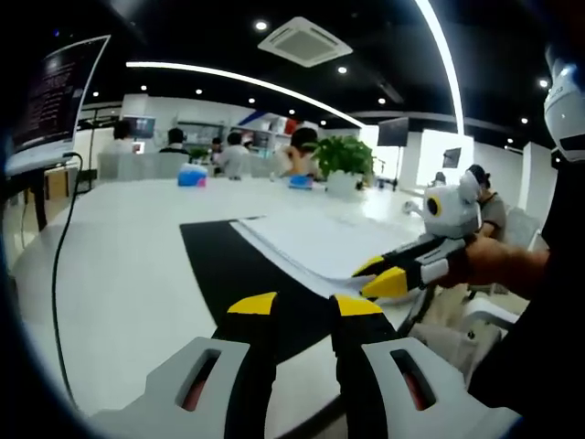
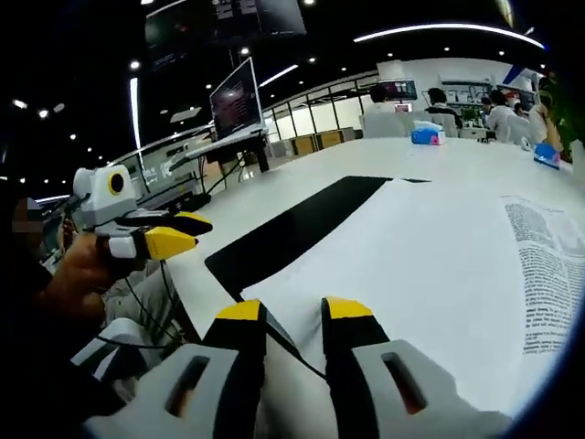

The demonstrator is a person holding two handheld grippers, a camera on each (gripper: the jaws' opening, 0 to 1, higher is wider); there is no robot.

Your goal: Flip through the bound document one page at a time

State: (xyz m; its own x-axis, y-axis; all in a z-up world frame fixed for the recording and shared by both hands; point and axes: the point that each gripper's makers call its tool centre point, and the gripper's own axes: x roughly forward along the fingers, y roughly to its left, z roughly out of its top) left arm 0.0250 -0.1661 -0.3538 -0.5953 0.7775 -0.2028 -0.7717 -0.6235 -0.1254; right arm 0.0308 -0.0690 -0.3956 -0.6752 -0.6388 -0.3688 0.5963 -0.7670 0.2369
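Lying between the right claw's [image 2: 291, 311] jaws: document [image 2: 430, 265].

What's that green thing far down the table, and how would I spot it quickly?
Follow the long white table away from the black mat toward the seated people at the far end. There, to the right of a small blue box, stands a leafy potted plant in a white pot. It is the lone bushy green thing on the table.

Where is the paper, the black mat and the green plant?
paper [image 2: 439, 265]: right gripper view, blank middle of the page.
black mat [image 1: 239, 274]: left gripper view, its bare middle.
green plant [image 1: 345, 154]: left gripper view, its leaves.
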